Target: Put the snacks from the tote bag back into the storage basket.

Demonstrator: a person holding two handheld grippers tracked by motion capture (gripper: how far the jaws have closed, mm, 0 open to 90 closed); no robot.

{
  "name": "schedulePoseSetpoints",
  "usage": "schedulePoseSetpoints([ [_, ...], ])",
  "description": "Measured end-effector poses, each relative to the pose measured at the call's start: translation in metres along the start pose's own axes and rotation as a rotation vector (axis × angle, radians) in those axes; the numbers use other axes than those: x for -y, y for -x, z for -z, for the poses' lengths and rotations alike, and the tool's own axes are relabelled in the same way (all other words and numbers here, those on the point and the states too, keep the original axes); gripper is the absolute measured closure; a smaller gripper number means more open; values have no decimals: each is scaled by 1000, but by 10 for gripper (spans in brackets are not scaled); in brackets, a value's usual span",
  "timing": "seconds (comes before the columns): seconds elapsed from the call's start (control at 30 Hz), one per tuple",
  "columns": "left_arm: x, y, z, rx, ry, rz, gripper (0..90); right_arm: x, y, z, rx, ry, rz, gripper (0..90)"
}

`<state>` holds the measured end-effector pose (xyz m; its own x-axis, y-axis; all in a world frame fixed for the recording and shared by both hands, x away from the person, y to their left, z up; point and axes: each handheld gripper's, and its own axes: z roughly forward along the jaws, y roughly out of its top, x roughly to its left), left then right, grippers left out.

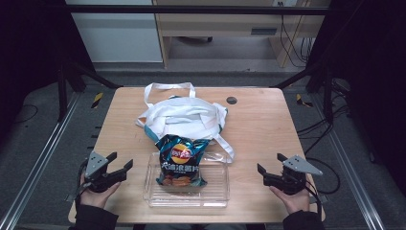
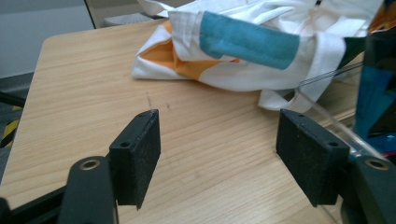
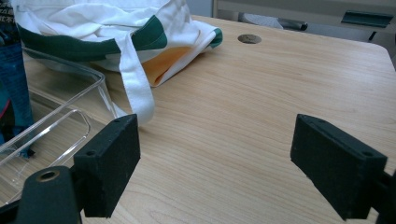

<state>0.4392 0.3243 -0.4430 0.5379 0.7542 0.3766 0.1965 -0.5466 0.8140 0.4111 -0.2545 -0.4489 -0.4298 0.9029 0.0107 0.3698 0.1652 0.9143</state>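
While each hand-held gripper (image 1: pixel 118 164) (image 1: pixel 271 167) gapes wide, high view adds chip bag (image 1: pixel 181 159) in clear tray (image 1: pixel 215 191); orange bag lining (image 2: pixel 180 63) up close

Both hands hold the left gripper (image 1: pixel 119 165) and right gripper (image 1: pixel 270 165) low, fingers spread wide apart.

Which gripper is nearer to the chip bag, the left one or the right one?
Left. The left gripper sits just beside the tray, close to the chip bag. The right gripper is farther away across bare table.
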Motion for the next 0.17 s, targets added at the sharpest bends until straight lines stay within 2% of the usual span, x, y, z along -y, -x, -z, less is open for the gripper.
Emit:
schedulePoseSetpoints([
  [0.17, 2, -2, -3, 6, -9, -24, 299, 1, 1, -1, 4, -8, -5, 160],
])
